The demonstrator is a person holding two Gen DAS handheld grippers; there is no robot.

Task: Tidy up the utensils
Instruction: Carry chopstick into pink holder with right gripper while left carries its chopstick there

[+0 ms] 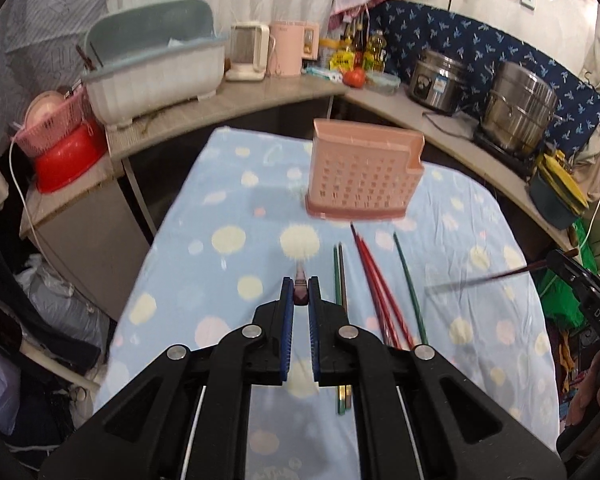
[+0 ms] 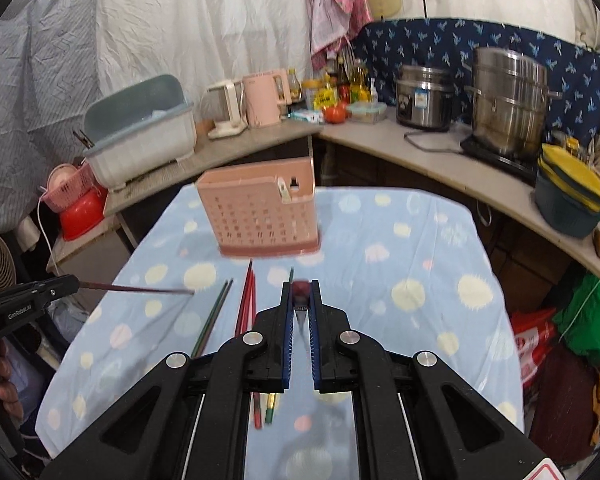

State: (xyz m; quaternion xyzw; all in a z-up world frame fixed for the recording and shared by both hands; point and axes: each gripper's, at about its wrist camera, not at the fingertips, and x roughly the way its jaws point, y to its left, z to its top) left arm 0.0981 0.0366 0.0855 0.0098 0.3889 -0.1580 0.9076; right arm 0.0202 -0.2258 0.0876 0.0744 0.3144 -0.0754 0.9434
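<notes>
Your table point(image 1: 228, 208), draped in a pale blue spotted cloth, filled most of both views, with the crowded counter point(image 1: 236, 96) curving behind it. The pink slotted utensil holder point(image 1: 362, 174) stood upright toward the table's far end. On the cloth just in front of it lay the loose chopsticks point(image 1: 374, 280), red and green, side by side and pointing toward the holder. Your left gripper point(image 1: 301, 292) was clamped on a dark chopstick point(image 2: 136, 289), lifted clear of the cloth. Your right gripper point(image 2: 301, 294) was likewise closed on another chopstick point(image 1: 484, 278), held above the table.
</notes>
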